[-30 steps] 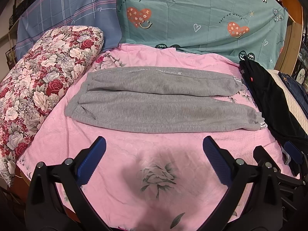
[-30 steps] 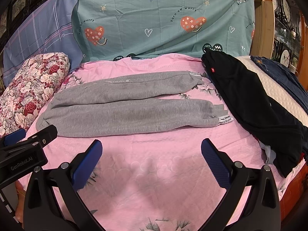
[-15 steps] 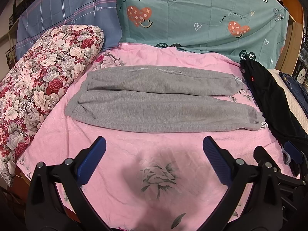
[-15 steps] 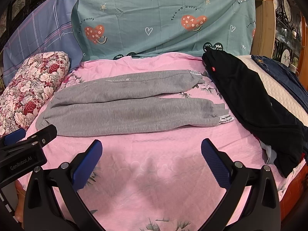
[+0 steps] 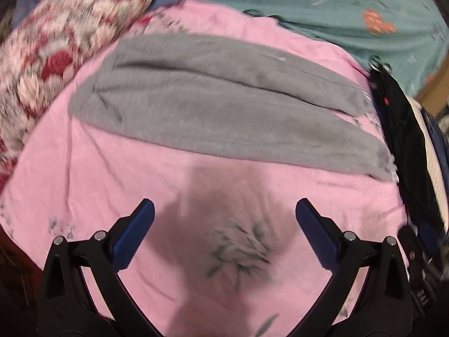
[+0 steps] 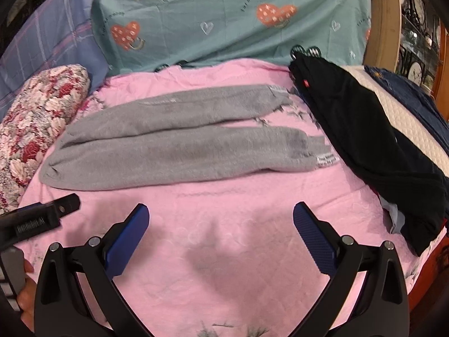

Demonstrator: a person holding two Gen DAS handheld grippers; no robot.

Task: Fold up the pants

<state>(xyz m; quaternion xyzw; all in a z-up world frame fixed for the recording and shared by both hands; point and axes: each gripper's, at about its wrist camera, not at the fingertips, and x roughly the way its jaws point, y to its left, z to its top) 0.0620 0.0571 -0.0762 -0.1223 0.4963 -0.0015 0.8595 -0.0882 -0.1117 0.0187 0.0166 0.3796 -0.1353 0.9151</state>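
Note:
Grey sweatpants (image 5: 224, 106) lie flat on the pink bedspread (image 5: 112, 185), waistband at the left, the two legs running side by side to the right, cuffs with a white label at the right end (image 6: 325, 160). They also show in the right wrist view (image 6: 179, 140). My left gripper (image 5: 224, 213) is open and empty above the bedspread, short of the near leg. My right gripper (image 6: 220, 216) is open and empty, also short of the near leg. The left gripper's body (image 6: 36, 219) shows at the left edge of the right wrist view.
A floral bolster (image 6: 33, 123) lies at the left by the waistband. A pile of dark clothes (image 6: 370, 146) lies at the right beside the cuffs, with a cream quilted pad (image 6: 407, 120) behind. A teal heart-print sheet (image 6: 224, 19) hangs at the back.
Both grippers have moved forward toward the sweatpants, which now look larger. The left wrist view has tilted and blurred with the motion. Both jaws stay open.

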